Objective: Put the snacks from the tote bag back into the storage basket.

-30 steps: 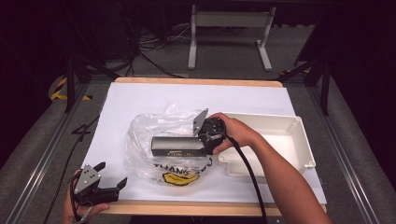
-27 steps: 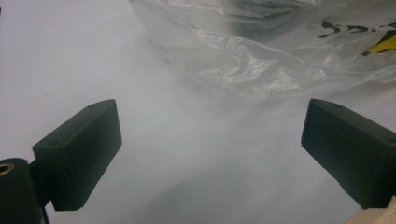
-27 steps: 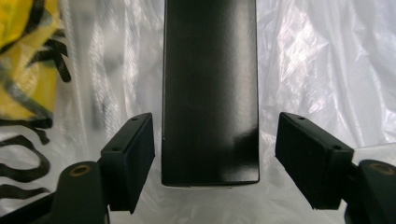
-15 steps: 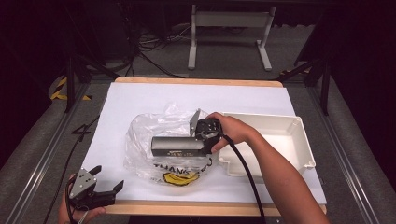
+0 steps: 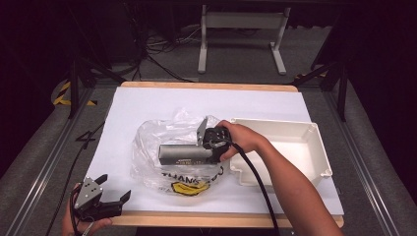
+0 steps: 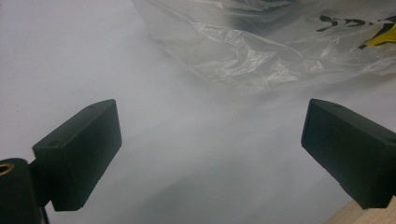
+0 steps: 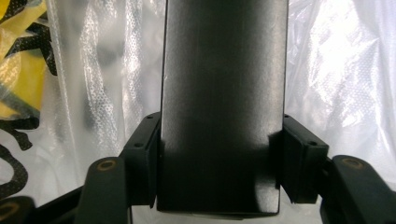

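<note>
A dark grey tube (image 5: 181, 153) lies on a clear plastic bag (image 5: 152, 140) with yellow and black print, in the middle of the white-covered table (image 5: 147, 105). My right gripper (image 5: 205, 150) comes in from the right and has just been closing on the tube's right end. In the right gripper view the tube (image 7: 224, 93) sits between both pads (image 7: 145, 154), which press on its sides, over the bag (image 7: 336, 70). My left gripper (image 5: 115, 187) rests at the table's front left corner, open and with nothing in it. Its own view (image 6: 210, 149) faces the bag's edge (image 6: 261, 51).
A white rectangular tray (image 5: 275, 122) stands right of the bag, under my right forearm. The wooden table edge (image 5: 196, 220) runs along the front. Beyond the table are a dark floor, cables and a metal stand's legs (image 5: 201, 54).
My right gripper has slid a little to the left along the tube's end. The left gripper has stayed at the front left corner.
</note>
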